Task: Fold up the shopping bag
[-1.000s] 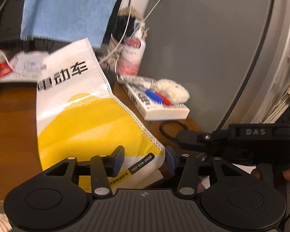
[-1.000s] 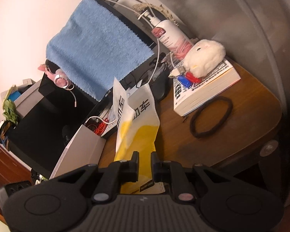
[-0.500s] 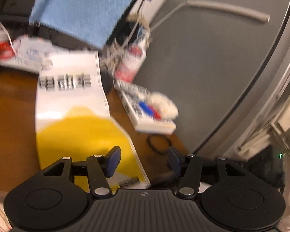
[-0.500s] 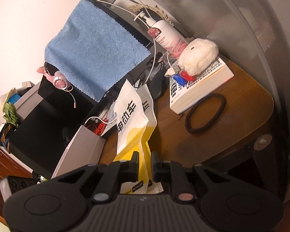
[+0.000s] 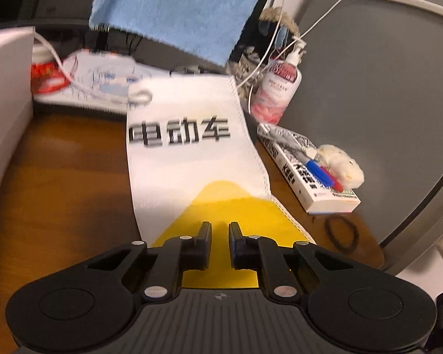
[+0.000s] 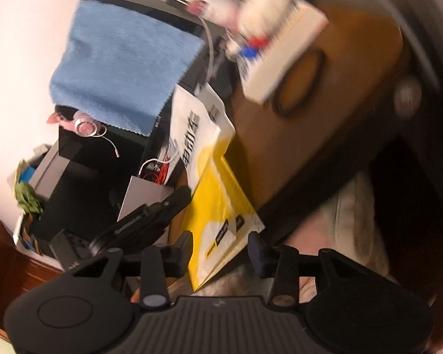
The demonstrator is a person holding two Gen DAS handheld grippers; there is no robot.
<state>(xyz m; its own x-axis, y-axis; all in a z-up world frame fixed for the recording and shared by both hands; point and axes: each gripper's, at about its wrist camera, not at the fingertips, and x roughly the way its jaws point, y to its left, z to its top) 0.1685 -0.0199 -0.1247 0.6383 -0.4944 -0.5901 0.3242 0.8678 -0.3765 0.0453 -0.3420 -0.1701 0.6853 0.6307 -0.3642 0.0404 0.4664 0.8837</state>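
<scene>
A white and yellow shopping bag (image 5: 192,159) lies flat on a brown wooden desk (image 5: 59,183), stretching from the near edge away toward the far clutter. Its far half is white with three large black Chinese characters; its near half is yellow. The right edge shows a stitched, perforated seam.

In the left wrist view, the left gripper (image 5: 220,230) sits low over the yellow near end of the bag, its two black fingers drawn almost together with only a narrow gap. Whether any fabric is pinched between them cannot be told.

In the right wrist view, which is tilted and blurred, the right gripper (image 6: 220,244) has its fingers spread wide, released, with the bag's near yellow corner (image 6: 221,236) lying between them but not clamped. That corner carries small black labels and hangs past the desk edge. Part of the other black gripper shows to the left of the bag.

To the right of the bag on the desk lies a thick white book (image 5: 307,171) with a blue marker and a red one (image 5: 322,174) and a fluffy cream toy (image 5: 339,165) on top. A black hair band (image 5: 341,231) lies near the book, toward the near edge. Farther back stands a pink pump bottle (image 5: 277,88) with white cables around it. A blue towel (image 5: 174,8) hangs above the far end of the bag. A grey box wall (image 5: 6,112) stands at the left
</scene>
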